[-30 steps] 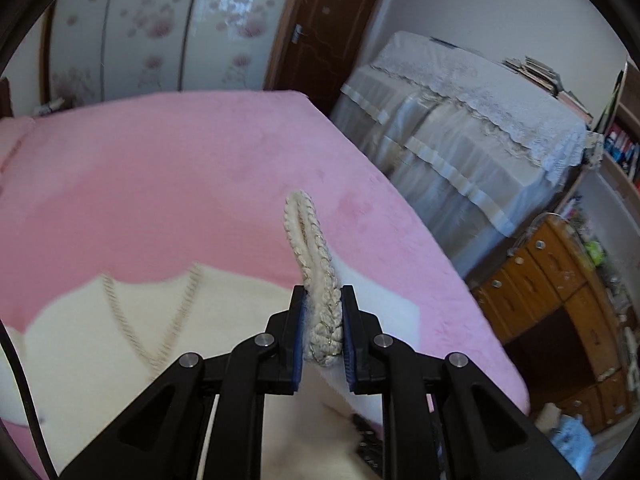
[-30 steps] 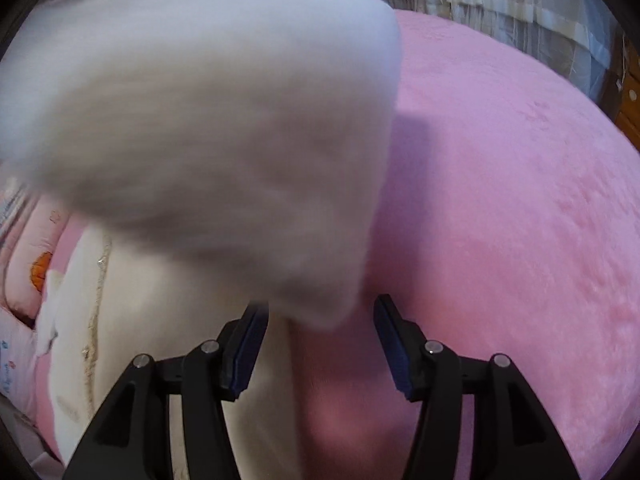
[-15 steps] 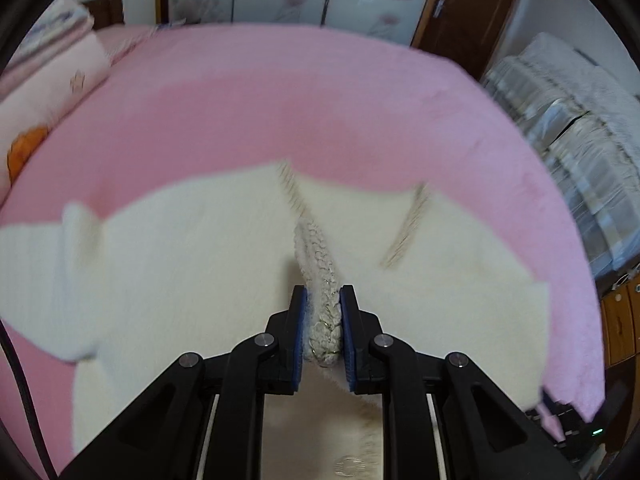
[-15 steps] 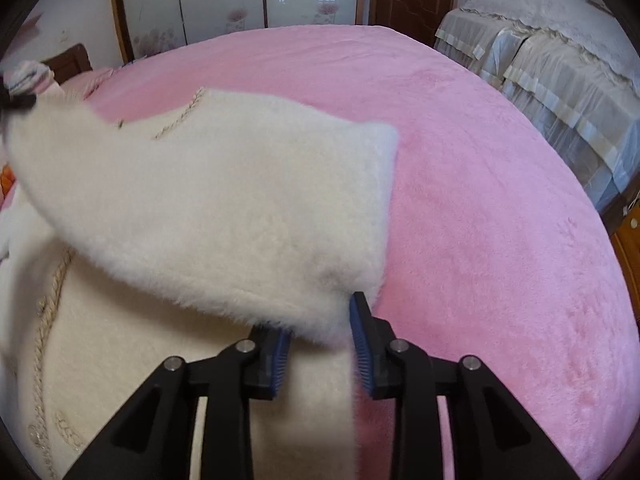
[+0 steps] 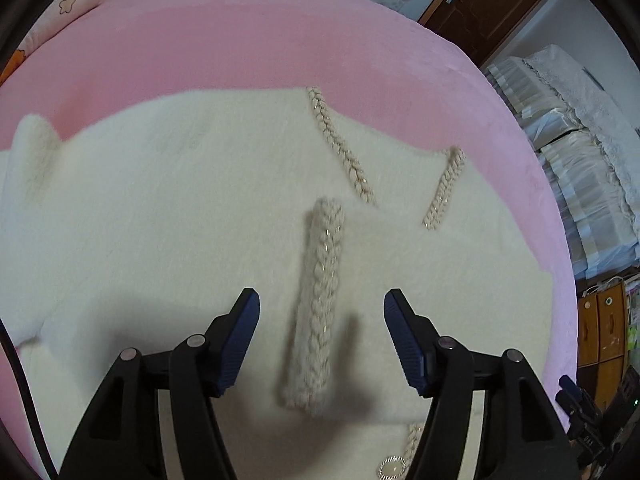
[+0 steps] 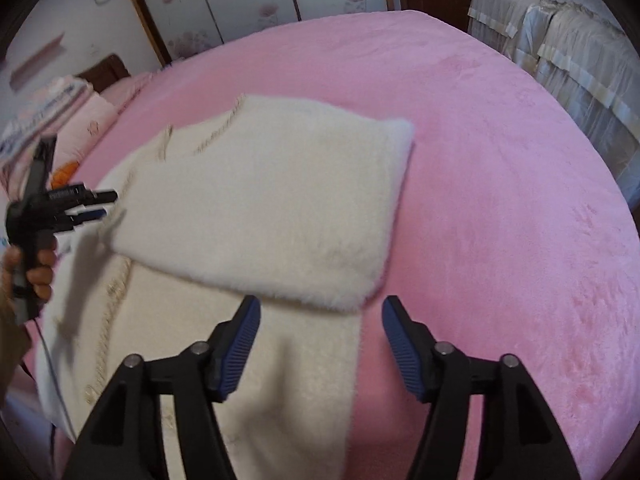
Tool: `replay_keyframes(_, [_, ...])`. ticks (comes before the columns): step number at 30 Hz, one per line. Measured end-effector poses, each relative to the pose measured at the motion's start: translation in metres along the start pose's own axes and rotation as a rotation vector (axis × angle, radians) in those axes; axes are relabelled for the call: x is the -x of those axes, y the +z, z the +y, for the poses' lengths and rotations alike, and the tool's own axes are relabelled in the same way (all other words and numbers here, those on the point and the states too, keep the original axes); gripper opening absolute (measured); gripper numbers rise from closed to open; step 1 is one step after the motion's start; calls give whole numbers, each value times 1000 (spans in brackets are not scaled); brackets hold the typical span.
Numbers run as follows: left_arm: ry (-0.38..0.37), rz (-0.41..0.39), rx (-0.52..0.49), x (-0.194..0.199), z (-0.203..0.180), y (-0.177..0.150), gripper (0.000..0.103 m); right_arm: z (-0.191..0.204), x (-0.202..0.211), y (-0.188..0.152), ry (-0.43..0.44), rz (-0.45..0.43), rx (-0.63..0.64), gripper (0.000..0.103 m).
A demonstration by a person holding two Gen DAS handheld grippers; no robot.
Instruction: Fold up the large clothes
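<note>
Two claws, both spread wide and holding nothing. Your left claw (image 5: pixel 322 312) hovers over the cream fleece garment (image 5: pixel 160 220), which lies spread on the pink bed (image 5: pixel 240 32). Straight ahead of it, between the fingers and running away from you along the claw's own line, sits the braided trim strip (image 5: pixel 320 300); it looks blurred and slightly raised, so whether it rests flat on the fleece is hard to tell. Further ahead and to the right lie two more braided edges (image 5: pixel 340 144), angled toward each other. A round button (image 5: pixel 392 470) shows just below the right finger.

Your right claw (image 6: pixel 320 316) faces the folded-over flap (image 6: pixel 272 208), whose near corner lies just ahead, between the fingers. The flap's long axis runs from the claw's left to its right, and its free edge is nearer this claw, so it is probably the one for the next fold.

No brand, label or legible writing shows on the garment.
</note>
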State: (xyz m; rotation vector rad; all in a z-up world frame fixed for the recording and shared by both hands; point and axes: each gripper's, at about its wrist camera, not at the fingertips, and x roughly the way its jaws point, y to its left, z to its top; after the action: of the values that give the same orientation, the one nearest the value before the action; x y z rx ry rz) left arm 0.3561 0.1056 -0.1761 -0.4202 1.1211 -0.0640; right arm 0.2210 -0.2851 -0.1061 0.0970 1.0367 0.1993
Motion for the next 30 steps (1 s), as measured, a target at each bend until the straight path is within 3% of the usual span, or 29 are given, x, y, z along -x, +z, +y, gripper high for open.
replay_keyframes(4, [4, 13, -35, -20, -10, 19, 60, -21, -18, 42, -64, -28, -64, 69])
replay_keyframes(6, [26, 22, -58, -32, -20, 26, 51, -31, -31, 61, -76, -26, -100, 69])
replay_keyframes(10, [67, 16, -78, -44, -30, 36, 43, -46, -64, 95, -117, -12, -148, 69])
replay_keyframes(12, [111, 3, -89, -48, -35, 40, 25, -51, -80, 106, -126, 1, -163, 69])
replay_keyframes(14, [131, -3, -97, -49, -36, 42, 17, -56, -98, 112, -138, 34, -179, 69])
replay_keyframes(15, [136, -4, -102, -49, -38, 42, 14, -59, -107, 112, -139, 54, -185, 64])
replay_keyframes(16, [141, -12, -110, -47, -41, 41, 14, -58, -113, 111, -132, 64, -182, 56])
replay_keyframes(17, [152, -29, -121, -44, -45, 41, 13, -56, -116, 112, -114, 69, -165, 28])
replay_keyframes(18, [166, -58, -129, -39, -49, 40, 13, -52, -115, 114, -128, 61, -150, 18])
replay_keyframes(20, [162, -131, -109, -27, -54, 39, 12, -44, -100, 120, -143, -11, -123, 14])
replay_keyframes(22, [174, -153, -76, -29, -54, 40, 12, -40, -93, 123, -150, -66, -117, 14])
replay_keyframes(24, [212, -94, -63, -51, -50, 39, 13, -41, -109, 120, -189, -16, -108, 14])
replay_keyframes(26, [220, -89, -58, -60, -49, 36, 15, -43, -126, 114, -231, 33, -83, 16])
replay_keyframes(30, [249, -67, -94, -46, -64, 38, 22, -43, -107, 113, -224, 31, -117, 26])
